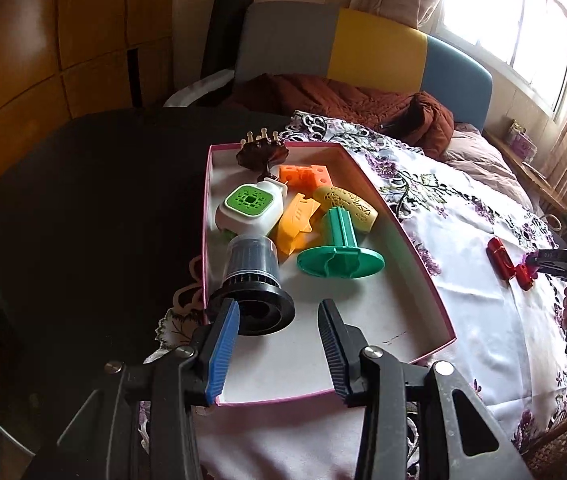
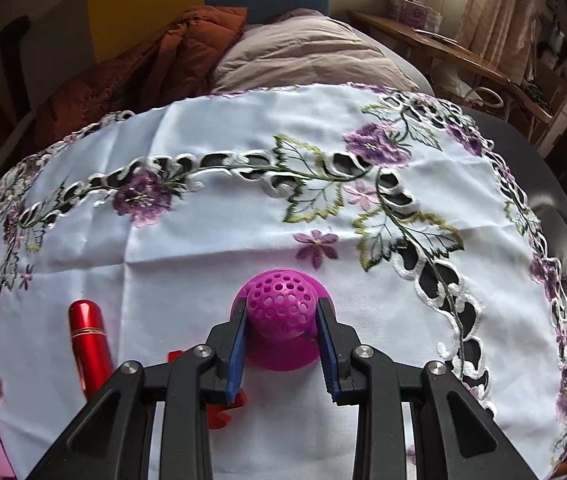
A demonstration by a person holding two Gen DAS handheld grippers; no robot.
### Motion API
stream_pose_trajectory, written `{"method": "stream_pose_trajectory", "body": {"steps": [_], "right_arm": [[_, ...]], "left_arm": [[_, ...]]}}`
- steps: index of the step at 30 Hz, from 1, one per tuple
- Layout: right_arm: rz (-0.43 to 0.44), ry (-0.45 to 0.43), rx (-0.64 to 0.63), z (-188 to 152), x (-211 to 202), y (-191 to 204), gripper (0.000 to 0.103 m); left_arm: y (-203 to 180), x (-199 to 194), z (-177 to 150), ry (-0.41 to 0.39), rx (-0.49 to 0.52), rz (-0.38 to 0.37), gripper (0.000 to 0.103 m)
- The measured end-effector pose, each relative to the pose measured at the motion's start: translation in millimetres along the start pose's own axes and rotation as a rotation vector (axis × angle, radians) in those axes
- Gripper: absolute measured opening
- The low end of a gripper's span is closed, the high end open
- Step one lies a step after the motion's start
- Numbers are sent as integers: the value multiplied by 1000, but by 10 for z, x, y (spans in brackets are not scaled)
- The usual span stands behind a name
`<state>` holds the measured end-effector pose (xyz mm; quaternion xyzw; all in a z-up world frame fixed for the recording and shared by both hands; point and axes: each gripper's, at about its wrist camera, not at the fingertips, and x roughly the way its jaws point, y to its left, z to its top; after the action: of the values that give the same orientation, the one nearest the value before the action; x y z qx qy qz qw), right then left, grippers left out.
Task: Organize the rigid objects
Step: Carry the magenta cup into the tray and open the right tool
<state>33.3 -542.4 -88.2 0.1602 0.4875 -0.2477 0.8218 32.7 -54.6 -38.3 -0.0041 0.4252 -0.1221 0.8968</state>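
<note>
Already most pieces lay in the pink box (image 1: 423, 256); my right claw (image 2: 281, 316) was clamped on the purple perforated dome (image 2: 279, 300), my left claw (image 1: 279, 320) apart and empty, the red cylinder (image 2: 88, 336) left out.

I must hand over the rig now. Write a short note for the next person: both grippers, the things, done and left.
Left gripper: jaws open, empty, over the pink box.
Right gripper: jaws shut on the magenta perforated piece, at the tablecloth.
Done: black funnel piece, green spool, yellow and orange parts and others lie in the box.
Left: box the magenta piece, then the red cylinder.
</note>
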Motion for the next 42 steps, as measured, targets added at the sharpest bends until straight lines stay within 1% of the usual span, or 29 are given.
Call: {"method": "stream_pose_trajectory", "body": {"steps": [3, 7, 12, 15, 21, 24, 27, 31, 34, 37, 39, 42], "right_arm": [[-43, 40, -18, -46, 83, 13, 32], [-35, 45, 20, -65, 42, -28, 32], [-13, 11, -1, -76, -164, 79, 32], [-2, -11, -38, -117, -291, 208, 32], [63, -37, -95, -251, -494, 490, 32], [101, -34, -68, -327, -570, 504, 32], [123, -39, -19, -372, -693, 421, 32], [152, -79, 93, -395, -912, 181, 32], [174, -107, 117, -385, -1056, 120, 32], [209, -115, 46, -400, -1148, 325, 32], [249, -114, -17, -456, -1183, 564, 32], [335, -101, -133, -604, -1230, 1043, 32]], "left_arm": [[20, 11, 5, 8, -4, -7, 41], [74, 15, -3, 17, -10, -15, 41], [177, 27, -19, 20, -33, -17, 41], [225, 34, -29, 20, -45, -16, 41], [295, 44, -48, 20, -65, -24, 41], [324, 19, -48, 11, -69, -34, 41], [350, 12, -57, 9, -74, -41, 41], [396, 21, -65, 13, -93, -44, 41], [414, 17, -68, 10, -96, -41, 41], [420, 16, -70, 7, -94, -33, 41], [422, 11, -69, 6, -91, -27, 41], [429, -24, -56, -7, -84, -10, 41]]}}
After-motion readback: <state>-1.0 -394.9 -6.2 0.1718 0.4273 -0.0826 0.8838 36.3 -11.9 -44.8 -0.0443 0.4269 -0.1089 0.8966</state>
